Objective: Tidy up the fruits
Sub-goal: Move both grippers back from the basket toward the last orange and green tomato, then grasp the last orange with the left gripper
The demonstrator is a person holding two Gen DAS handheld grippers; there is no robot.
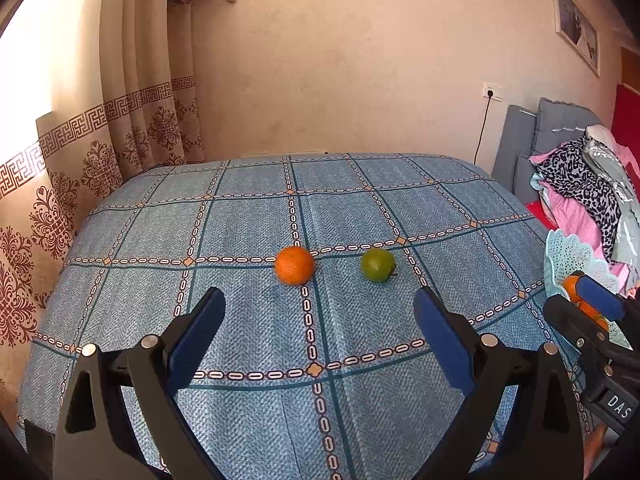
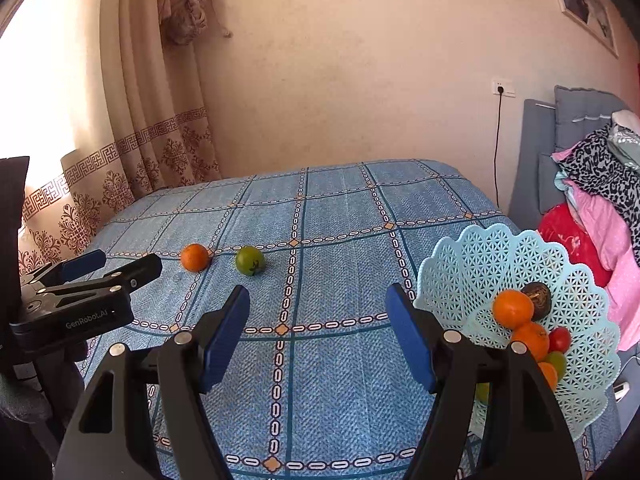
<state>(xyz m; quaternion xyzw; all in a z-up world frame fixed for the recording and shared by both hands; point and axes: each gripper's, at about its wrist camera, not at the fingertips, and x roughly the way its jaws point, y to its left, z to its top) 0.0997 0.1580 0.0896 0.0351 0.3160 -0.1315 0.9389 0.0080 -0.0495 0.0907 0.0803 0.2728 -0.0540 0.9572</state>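
Observation:
An orange (image 1: 294,265) and a green fruit (image 1: 377,265) lie side by side on the blue patterned tablecloth (image 1: 248,320). My left gripper (image 1: 320,320) hovers open just short of them, nothing between its fingers. In the right wrist view the same orange (image 2: 195,257) and green fruit (image 2: 249,261) sit further off to the left. My right gripper (image 2: 318,320) is open and empty beside the light blue lattice basket (image 2: 472,264). The basket holds several fruits: oranges (image 2: 513,308), a dark fruit (image 2: 537,296), a red one (image 2: 560,339) and green ones.
The other gripper (image 2: 92,276) shows at the left of the right wrist view. A patterned curtain (image 1: 80,160) hangs along the table's left side. At the right stand a grey headboard (image 1: 520,140) and a pile of clothes (image 1: 580,192). A wall socket with a cable (image 1: 491,94) is behind.

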